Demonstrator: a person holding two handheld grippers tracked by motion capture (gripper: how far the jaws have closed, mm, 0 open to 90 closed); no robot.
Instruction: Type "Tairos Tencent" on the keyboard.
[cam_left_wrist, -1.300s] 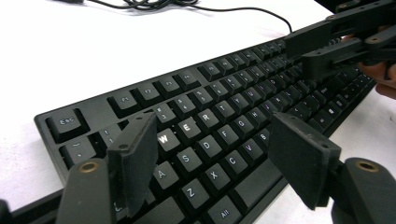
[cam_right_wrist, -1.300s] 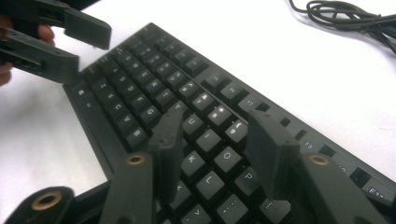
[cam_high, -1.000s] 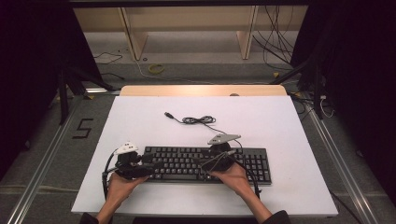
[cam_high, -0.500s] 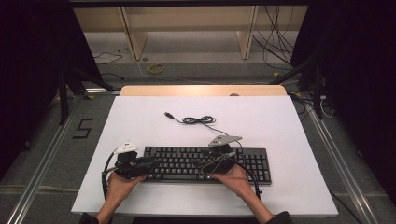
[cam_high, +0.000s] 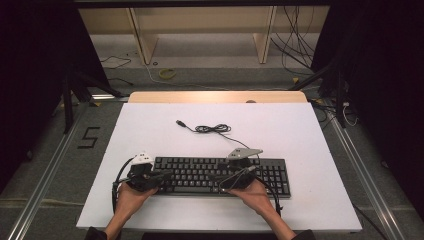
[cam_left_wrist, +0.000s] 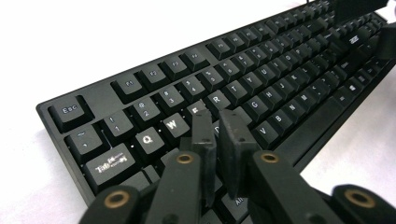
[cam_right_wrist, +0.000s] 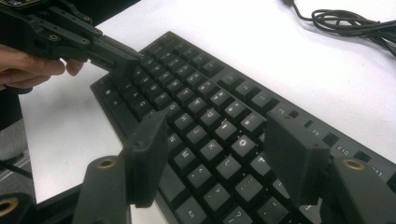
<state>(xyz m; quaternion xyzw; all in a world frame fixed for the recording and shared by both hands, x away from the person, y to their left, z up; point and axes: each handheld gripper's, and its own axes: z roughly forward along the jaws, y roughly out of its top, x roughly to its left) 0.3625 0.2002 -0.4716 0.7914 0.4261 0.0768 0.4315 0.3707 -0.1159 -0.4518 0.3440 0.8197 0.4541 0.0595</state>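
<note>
A black keyboard (cam_high: 220, 175) lies near the front edge of the white table (cam_high: 300, 135). My left gripper (cam_high: 162, 176) hovers over its left end. In the left gripper view its jaws (cam_left_wrist: 217, 114) have just been closing and stand almost together above the E and D keys (cam_left_wrist: 261, 79), with nothing between them. My right gripper (cam_high: 222, 177) is over the middle of the keyboard, pointing left. Its jaws (cam_right_wrist: 219, 123) have just been opening and stand wide apart above the letter keys (cam_right_wrist: 205, 93), holding nothing. The left gripper (cam_right_wrist: 123, 58) shows beyond it, tips low over the keys.
The keyboard's black cable (cam_high: 212, 129) lies coiled on the table behind it, its plug end loose; a loop of the cable (cam_right_wrist: 350, 21) also appears in the right gripper view. A wooden strip (cam_high: 217, 96) borders the table's far edge. Floor rails run along both sides.
Both hands stay where they were over the keyboard. The left gripper's jaws look narrower than before.
</note>
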